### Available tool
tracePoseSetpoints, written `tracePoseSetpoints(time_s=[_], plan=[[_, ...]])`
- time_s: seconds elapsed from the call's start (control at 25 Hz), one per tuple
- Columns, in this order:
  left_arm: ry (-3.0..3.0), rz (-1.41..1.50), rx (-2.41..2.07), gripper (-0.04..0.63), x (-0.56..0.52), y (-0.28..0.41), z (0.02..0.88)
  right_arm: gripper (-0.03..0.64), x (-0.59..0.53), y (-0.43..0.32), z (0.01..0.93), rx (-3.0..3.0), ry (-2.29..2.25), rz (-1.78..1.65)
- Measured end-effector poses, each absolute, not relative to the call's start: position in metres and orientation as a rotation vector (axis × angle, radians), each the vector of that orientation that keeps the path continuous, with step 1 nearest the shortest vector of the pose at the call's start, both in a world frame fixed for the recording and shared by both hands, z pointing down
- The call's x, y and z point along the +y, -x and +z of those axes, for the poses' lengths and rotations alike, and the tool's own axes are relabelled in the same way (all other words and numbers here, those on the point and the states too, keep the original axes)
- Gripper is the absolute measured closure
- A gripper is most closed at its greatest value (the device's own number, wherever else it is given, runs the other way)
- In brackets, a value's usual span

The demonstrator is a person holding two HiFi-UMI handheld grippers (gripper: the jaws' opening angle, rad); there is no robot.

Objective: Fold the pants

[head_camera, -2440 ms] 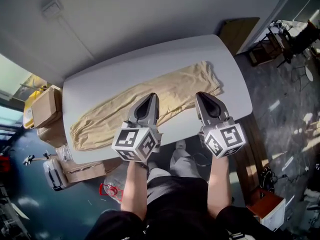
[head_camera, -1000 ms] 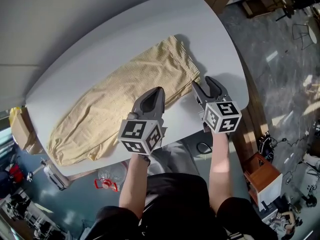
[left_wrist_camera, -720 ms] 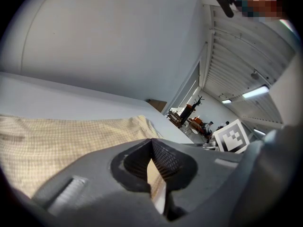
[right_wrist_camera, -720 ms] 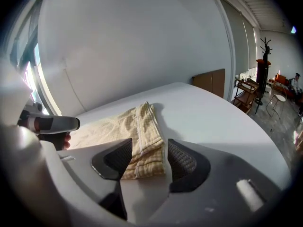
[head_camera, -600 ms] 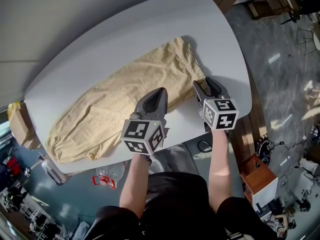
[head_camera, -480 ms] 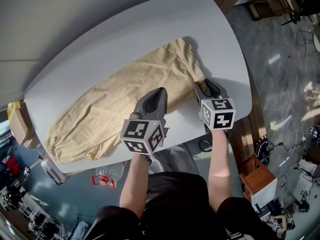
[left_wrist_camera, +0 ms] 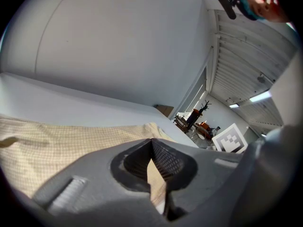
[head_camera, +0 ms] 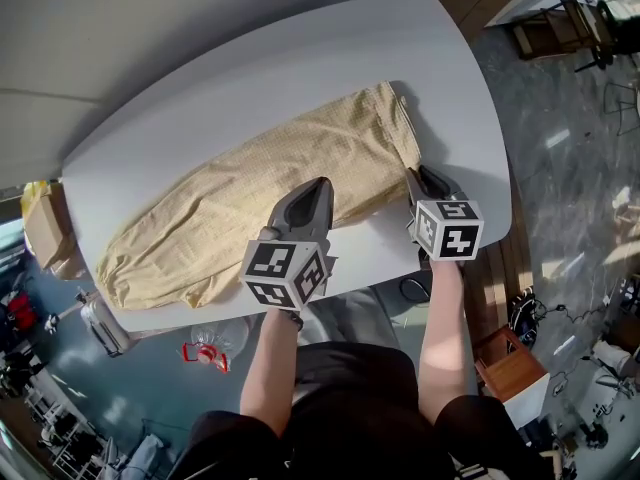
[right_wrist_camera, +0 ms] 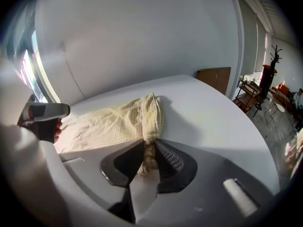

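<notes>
1. The pants (head_camera: 260,193) were pale yellow, finely checked cloth, laid flat lengthwise on the smooth white rounded tabletop (head_camera: 250,78).
2. The right tongs (head_camera: 420,175) had just been closing and clamped the pants' bunched end corner.
3. The left tongs (head_camera: 318,184), tips together, were over the pants' near edge.

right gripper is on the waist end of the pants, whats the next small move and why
Probably lift that corner slightly off the table. The right gripper has just been closing its jaws and now pinches the waistband corner of the pants, which lie flat at full length; the waist end likely has to clear the table before going over toward the leg cuffs.
</notes>
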State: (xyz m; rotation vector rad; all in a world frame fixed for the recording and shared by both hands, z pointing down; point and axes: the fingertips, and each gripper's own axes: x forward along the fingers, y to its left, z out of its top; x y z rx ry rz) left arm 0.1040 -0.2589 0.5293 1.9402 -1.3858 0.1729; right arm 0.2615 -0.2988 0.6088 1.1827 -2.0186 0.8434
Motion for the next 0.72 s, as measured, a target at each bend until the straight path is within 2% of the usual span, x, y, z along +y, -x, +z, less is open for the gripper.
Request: tracePoseSetpoints(time_s=[0.4, 0.72], plan=[[-1.883, 0.079, -1.507, 0.591, -0.228, -0.050, 0.503, 0.540, -0.292, -0.243, 0.550, -2.173, -1.232, 0.839], [-1.813, -0.027, -1.654, 0.591, -0.183, 0.019, 0.471, 0.540, -0.290, -0.195, 0.498, -2.270, -1.189, 0.716]])
